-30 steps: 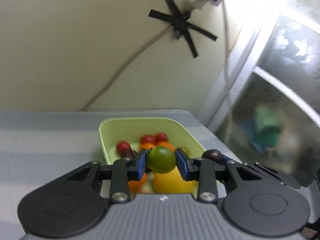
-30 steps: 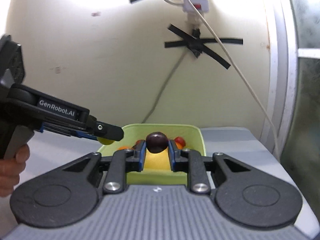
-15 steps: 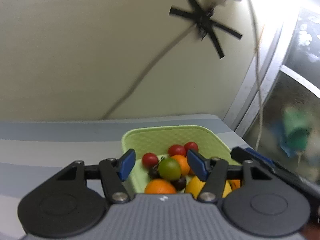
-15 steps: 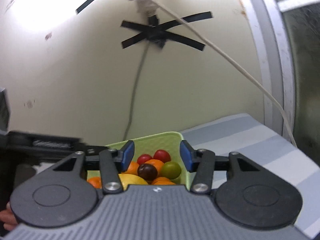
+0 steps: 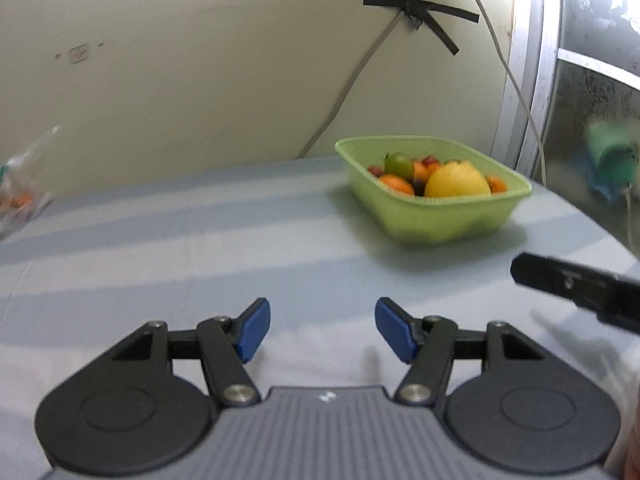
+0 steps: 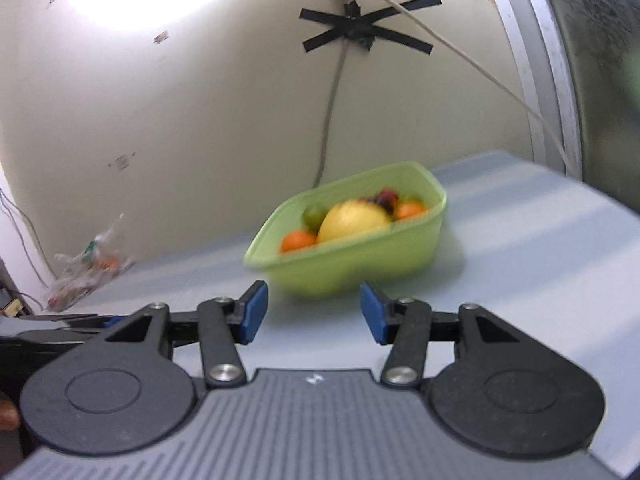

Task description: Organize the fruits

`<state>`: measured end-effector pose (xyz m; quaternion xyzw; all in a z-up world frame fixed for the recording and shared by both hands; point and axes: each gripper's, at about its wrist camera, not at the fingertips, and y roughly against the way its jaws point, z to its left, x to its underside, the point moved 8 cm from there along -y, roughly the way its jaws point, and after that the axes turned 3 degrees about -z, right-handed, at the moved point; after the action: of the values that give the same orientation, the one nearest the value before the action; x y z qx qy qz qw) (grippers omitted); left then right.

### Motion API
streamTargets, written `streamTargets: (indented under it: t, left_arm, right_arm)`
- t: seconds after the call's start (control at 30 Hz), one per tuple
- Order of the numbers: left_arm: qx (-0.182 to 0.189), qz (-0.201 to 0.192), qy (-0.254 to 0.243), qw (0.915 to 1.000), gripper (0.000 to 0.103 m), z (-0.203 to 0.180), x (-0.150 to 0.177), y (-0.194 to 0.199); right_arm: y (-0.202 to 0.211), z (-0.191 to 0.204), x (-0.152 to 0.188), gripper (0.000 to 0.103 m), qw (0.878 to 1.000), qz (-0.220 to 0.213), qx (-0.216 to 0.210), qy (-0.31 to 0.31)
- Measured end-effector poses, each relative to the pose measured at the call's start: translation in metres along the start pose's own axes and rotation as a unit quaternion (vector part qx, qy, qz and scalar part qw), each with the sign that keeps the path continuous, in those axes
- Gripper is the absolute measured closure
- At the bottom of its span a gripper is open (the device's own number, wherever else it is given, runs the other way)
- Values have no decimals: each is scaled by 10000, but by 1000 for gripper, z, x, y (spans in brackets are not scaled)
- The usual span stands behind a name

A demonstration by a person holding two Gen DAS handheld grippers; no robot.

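Note:
A light green bowl (image 5: 440,220) stands on the striped table near the wall, also in the right wrist view (image 6: 360,260). It holds a yellow lemon (image 5: 456,180), oranges (image 5: 394,185), a green fruit (image 5: 398,164) and small red and dark fruits. My left gripper (image 5: 322,330) is open and empty, well back from the bowl. My right gripper (image 6: 312,312) is open and empty, just in front of the bowl. A finger of the right gripper shows at the right edge of the left wrist view (image 5: 576,284).
A crumpled clear plastic bag (image 6: 86,268) lies on the table's left side by the wall, also in the left wrist view (image 5: 20,196). A cable runs down the wall behind the bowl. A window frame (image 5: 528,80) stands to the right.
Both grippers opened, dropping the green fruit and the dark fruit into the bowl. Both then pulled back from the bowl, the left farther.

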<state>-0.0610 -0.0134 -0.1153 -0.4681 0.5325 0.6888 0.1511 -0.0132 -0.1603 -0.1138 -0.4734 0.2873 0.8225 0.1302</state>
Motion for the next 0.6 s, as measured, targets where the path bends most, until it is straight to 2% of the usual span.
streamTargets:
  t: [0.07, 0.13, 0.2, 0.37, 0.6]
  left_arm:
    - [-21, 3, 104, 9999, 41, 2, 8, 10]
    - [-50, -35, 183, 9998, 34, 5, 18, 23]
    - [-120, -106, 213, 9996, 16, 6, 23, 31]
    - [-273, -281, 229, 9990, 3, 11, 36, 54]
    - [-389, -308, 324, 9982, 0, 21, 49, 68]
  right_arm:
    - [6, 7, 12, 47, 9998, 99, -70, -157]
    - [11, 14, 25, 47, 9994, 211, -82, -260]
    - [15, 20, 33, 47, 9991, 305, -73, -281]
    - [27, 31, 44, 43, 9982, 448, -78, -380]
    - [38, 44, 54, 43, 9985, 449, -26, -326]
